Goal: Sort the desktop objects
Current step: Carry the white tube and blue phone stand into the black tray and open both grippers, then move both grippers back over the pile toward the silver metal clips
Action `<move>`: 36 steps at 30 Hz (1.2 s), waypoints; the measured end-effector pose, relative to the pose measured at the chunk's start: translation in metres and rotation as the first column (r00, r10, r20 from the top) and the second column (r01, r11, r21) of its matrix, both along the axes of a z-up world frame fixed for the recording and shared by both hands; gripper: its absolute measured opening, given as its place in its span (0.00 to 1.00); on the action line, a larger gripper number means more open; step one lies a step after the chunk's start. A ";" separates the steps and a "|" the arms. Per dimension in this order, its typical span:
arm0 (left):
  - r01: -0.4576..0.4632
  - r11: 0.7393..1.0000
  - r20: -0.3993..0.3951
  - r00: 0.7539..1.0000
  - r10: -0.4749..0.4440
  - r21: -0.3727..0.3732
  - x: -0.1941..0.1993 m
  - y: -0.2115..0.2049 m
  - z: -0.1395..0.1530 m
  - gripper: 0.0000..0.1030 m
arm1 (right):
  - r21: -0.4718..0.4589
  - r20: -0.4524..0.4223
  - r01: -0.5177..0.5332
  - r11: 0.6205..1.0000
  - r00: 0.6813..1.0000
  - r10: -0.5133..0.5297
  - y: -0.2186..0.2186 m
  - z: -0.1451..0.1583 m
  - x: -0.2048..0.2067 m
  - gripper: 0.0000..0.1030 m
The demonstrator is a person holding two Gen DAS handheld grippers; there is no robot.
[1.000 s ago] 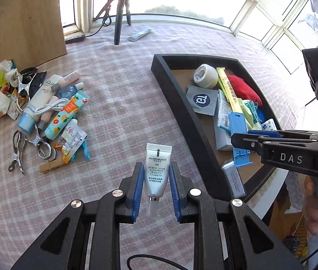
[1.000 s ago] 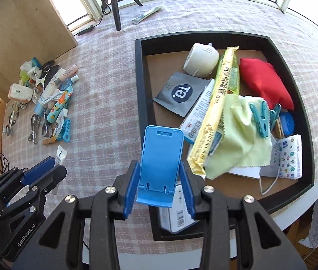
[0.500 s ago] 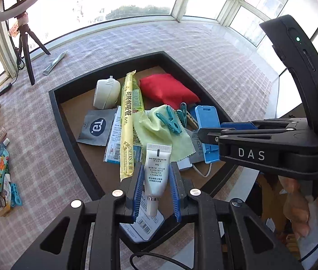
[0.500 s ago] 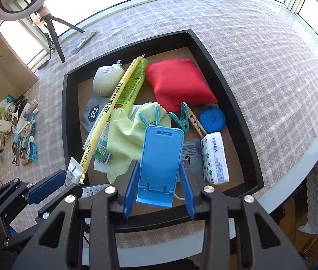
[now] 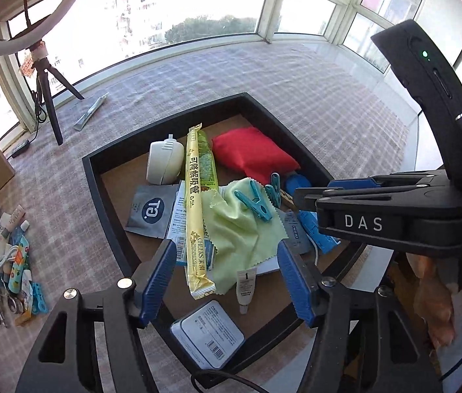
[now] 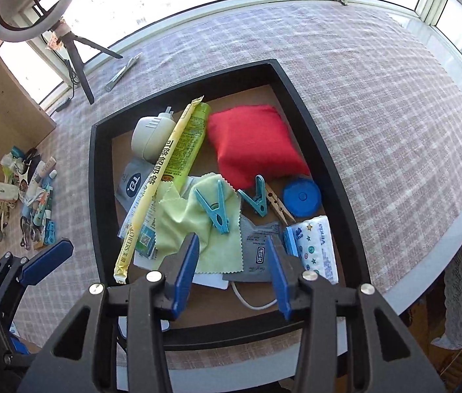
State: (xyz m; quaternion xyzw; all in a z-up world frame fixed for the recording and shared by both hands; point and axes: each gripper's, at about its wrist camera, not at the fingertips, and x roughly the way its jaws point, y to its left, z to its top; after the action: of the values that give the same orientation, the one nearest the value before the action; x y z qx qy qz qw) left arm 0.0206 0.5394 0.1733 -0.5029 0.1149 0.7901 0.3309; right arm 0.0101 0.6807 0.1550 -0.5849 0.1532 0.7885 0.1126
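Note:
My left gripper is open and empty above the near part of the black tray. The small white tube lies in the tray just below it, beside the light green cloth. My right gripper is open and empty over the tray's near edge. The blue phone stand lies in the tray, partly hidden by the right gripper body in the left wrist view; a blue edge of it shows beside the tissue pack.
The tray also holds a red pouch, yellow and green packets, blue clothespegs, a white device, a blue lid. A pile of unsorted items lies left on the checked cloth. A tripod stands behind.
Both grippers have opened. The left one let go of the white tube and the right one let go of the blue phone stand; both now lie in the tray.

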 end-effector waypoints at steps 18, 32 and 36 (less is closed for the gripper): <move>-0.230 0.973 0.014 0.973 0.230 -0.028 -0.056 -0.109 -0.010 0.58 | -0.032 -0.017 -0.170 0.985 0.985 0.169 -0.085 -0.001 -0.061 0.40; -0.454 0.888 0.038 0.889 0.457 -0.073 -0.101 -0.252 -0.034 0.55 | -0.090 -0.018 -0.401 0.912 0.916 0.401 -0.205 -0.010 -0.115 0.40; -0.518 0.849 0.042 0.850 0.524 -0.108 -0.113 -0.302 -0.051 0.53 | -0.140 -0.021 -0.513 0.847 0.856 0.516 -0.257 -0.013 -0.125 0.40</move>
State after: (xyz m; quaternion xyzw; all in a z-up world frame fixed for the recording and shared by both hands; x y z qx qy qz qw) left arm -0.0924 0.2374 0.1224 -0.5572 -0.0011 0.8261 0.0844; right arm -0.1151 0.4234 0.1418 -0.6180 0.0453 0.7718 -0.1430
